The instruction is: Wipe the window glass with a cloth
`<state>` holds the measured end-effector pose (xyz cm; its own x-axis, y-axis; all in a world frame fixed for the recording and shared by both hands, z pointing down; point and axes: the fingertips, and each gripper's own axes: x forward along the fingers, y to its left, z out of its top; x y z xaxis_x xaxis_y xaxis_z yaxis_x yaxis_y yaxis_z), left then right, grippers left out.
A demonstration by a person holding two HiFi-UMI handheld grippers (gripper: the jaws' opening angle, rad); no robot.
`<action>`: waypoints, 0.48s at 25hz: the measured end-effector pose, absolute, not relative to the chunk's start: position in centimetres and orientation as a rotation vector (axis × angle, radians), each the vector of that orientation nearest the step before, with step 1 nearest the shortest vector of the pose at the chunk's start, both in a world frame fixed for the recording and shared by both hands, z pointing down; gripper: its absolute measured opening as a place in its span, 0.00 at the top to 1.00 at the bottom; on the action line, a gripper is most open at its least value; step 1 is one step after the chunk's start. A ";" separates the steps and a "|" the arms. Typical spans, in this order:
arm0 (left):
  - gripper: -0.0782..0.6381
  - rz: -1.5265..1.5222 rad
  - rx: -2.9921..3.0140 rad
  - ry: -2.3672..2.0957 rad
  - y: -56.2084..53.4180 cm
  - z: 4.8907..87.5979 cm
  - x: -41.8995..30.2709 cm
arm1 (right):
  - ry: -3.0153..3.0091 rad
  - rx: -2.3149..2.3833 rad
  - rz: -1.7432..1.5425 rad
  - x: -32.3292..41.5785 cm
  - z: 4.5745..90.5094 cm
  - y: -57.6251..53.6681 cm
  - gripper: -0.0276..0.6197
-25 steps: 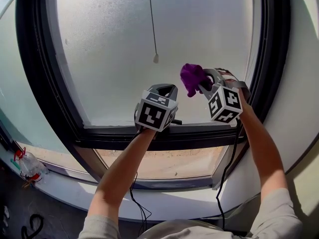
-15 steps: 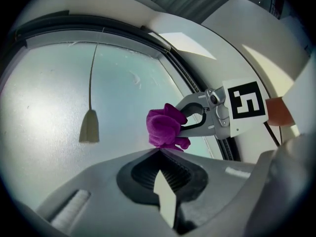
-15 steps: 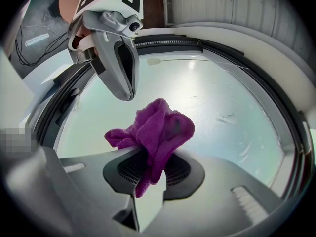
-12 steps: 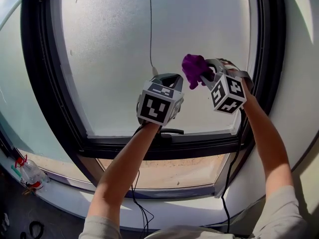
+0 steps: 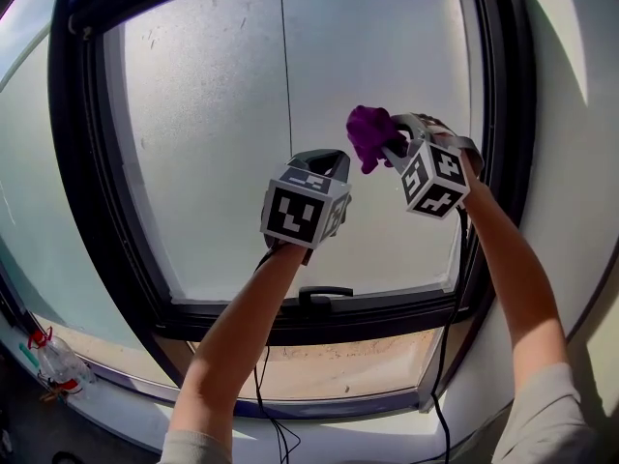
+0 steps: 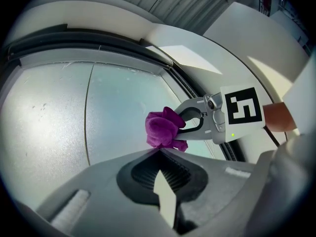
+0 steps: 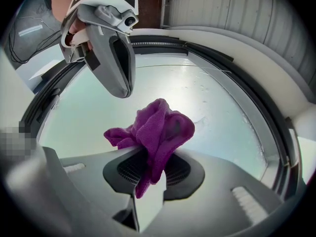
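Head view first: my right gripper (image 5: 389, 151) is pinching the purple cloth (image 5: 368, 135) and holding it up at the window glass (image 5: 213, 143), near the pane's right edge about halfway up. The bunched end faces the pane, ready to rub I'd guess. My left gripper (image 5: 331, 159) hovers just beside it, nearer mid-pane, carrying nothing. A thin cord (image 5: 283, 66) hangs down the glass, left of both. Left gripper view: its jaws are pressed together and empty, with the cloth just past the tip. Right gripper view: the jaws are clamped on the cloth's middle, with a wad bulging out front and a tail drooping back. Can't tell whether the wad touches the glass. Room-wise, there's loads of bare pane to the left and above. The dark frame (image 5: 503, 162) on the right is close, so I'd sweep leftward and watch that cord.
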<state>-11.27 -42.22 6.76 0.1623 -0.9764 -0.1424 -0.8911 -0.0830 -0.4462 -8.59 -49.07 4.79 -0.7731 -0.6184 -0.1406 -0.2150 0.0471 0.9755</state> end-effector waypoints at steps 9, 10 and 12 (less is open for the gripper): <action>0.89 -0.278 -1.914 1.730 -41.3 1.9 -10.9 | -1.979 0.939 -1.862 -8.0 -1.6 -48.9 0.79; 0.89 -0.276 -1.902 1.724 -41.1 1.3 -10.8 | -1.972 0.957 -1.875 -7.9 -2.5 -48.8 0.79; 0.89 -0.278 -1.874 1.710 -40.8 0.3 -10.5 | -1.961 0.995 -1.895 -7.8 -4.3 -48.8 0.79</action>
